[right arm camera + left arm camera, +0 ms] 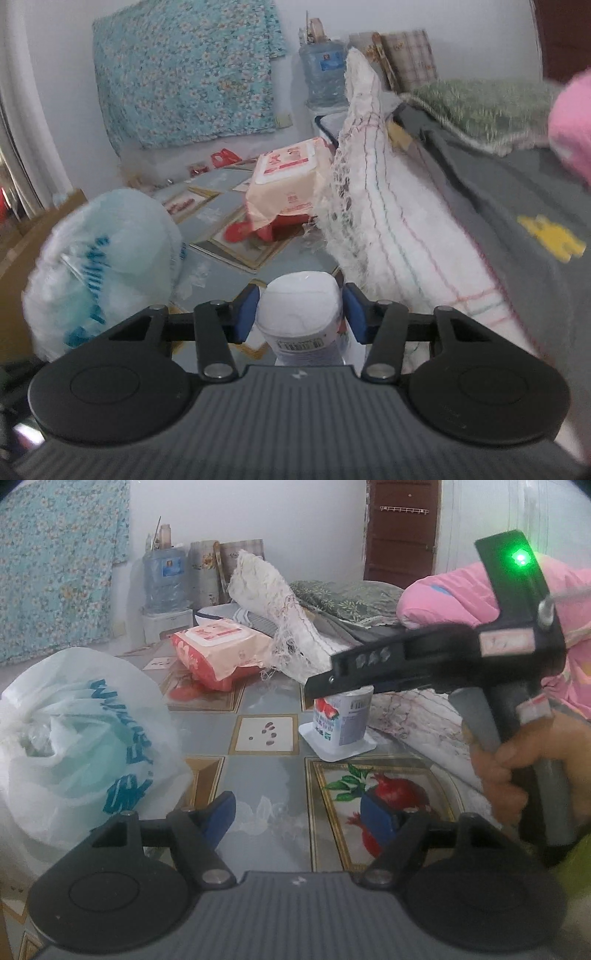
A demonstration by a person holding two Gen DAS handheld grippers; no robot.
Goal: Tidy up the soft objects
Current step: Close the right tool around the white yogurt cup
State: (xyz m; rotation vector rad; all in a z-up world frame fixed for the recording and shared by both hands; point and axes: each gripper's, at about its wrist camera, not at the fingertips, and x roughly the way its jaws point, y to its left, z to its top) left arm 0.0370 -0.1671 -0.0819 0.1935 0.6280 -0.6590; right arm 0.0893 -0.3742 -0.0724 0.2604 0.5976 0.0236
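A bench covered in a glossy fruit-patterned cloth (266, 701) fills both views, with a white wall behind. Low in the middle of my right wrist view, the small white plastic cup with a printed label (299, 314) stands upside down, its long axis upright, between the blue pads of my right hand-held gripper (300, 314); the jaws sit just beside its sides, not clearly pressing. In the left wrist view that cup (341, 720) lies at centre, beyond my left hand-held gripper (301, 818), which is apart and empty. My right hand is the nearer.
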